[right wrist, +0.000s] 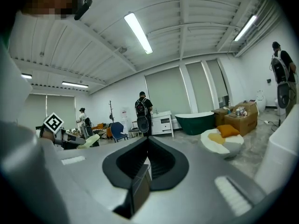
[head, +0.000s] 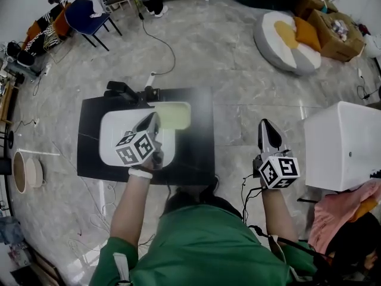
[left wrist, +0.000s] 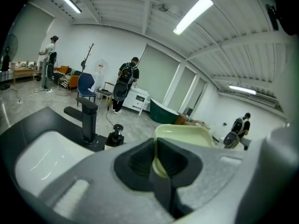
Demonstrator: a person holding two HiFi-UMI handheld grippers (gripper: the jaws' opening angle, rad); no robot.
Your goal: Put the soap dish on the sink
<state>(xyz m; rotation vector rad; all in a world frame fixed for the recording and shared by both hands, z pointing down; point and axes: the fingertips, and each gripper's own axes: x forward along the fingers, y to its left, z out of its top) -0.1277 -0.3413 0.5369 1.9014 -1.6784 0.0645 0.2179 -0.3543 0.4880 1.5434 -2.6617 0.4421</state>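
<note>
**Now the soap dish is held at the sink**

Up close, the left gripper (head: 156, 117) has its jaws squeezed tight on the near edge of the soap dish (head: 174, 115). The left gripper view shows the dark pads pinching the pale yellow-green rim of the soap dish (left wrist: 182, 134), with the dish sticking out past the tips. From the head view the dish sits over the back right corner of the white sink (head: 113, 130). I cannot tell if it touches the sink or hangs just above it.

The sink is set in a black worktop (head: 199, 154). A black faucet (head: 122, 90) stands at the back edge, left of the dish.

The right gripper (head: 268, 127) is off to the right of the worktop, over the floor. Its jaws are pressed together and hold nothing, as the right gripper view shows (right wrist: 145, 164).

A white box (head: 339, 145) stands near the right gripper. Farther back lie a round floor cushion (head: 286, 40) and a blue chair (head: 86, 16).
</note>
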